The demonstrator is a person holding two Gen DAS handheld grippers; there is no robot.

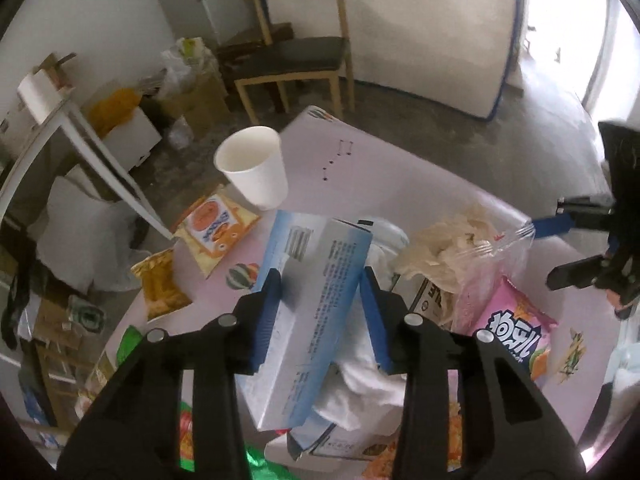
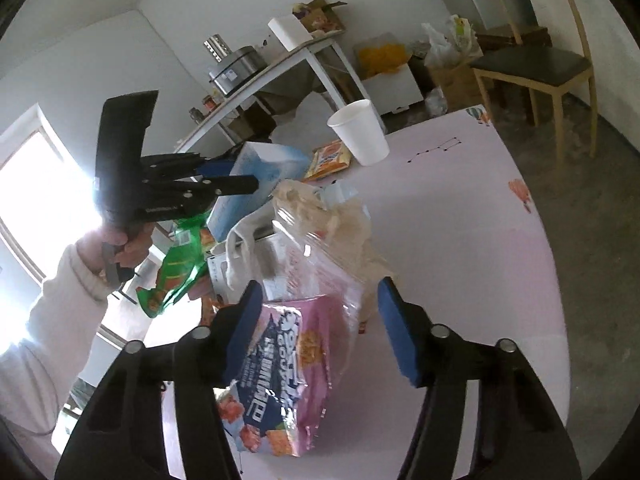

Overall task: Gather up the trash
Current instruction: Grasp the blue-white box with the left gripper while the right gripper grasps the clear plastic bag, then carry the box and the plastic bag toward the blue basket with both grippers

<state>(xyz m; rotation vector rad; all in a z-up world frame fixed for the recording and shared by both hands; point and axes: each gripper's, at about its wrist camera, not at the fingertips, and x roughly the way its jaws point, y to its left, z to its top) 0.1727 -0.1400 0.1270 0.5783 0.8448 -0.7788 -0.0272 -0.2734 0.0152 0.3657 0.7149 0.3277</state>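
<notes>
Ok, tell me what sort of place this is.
Probably a lived-in home or flat, a dining or utility room. A wooden chair stands on bare concrete floor, a side table holds kitchen pots, and cardboard boxes with bags are stacked against the wall.

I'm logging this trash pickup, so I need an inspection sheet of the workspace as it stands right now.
Surface: pale pink table, far half bare.
Job's things: blue-white box, pink snack bag, clear plastic bag, paper cup upright, orange snack packet, green wrapper.
Clutter: white cloth in the heap.
Grippers: left gripper shut on the blue-white box; right gripper open around the pink snack bag.
Cables: nothing seen.
Surroundings: wooden chair, cardboard boxes, side table.
</notes>
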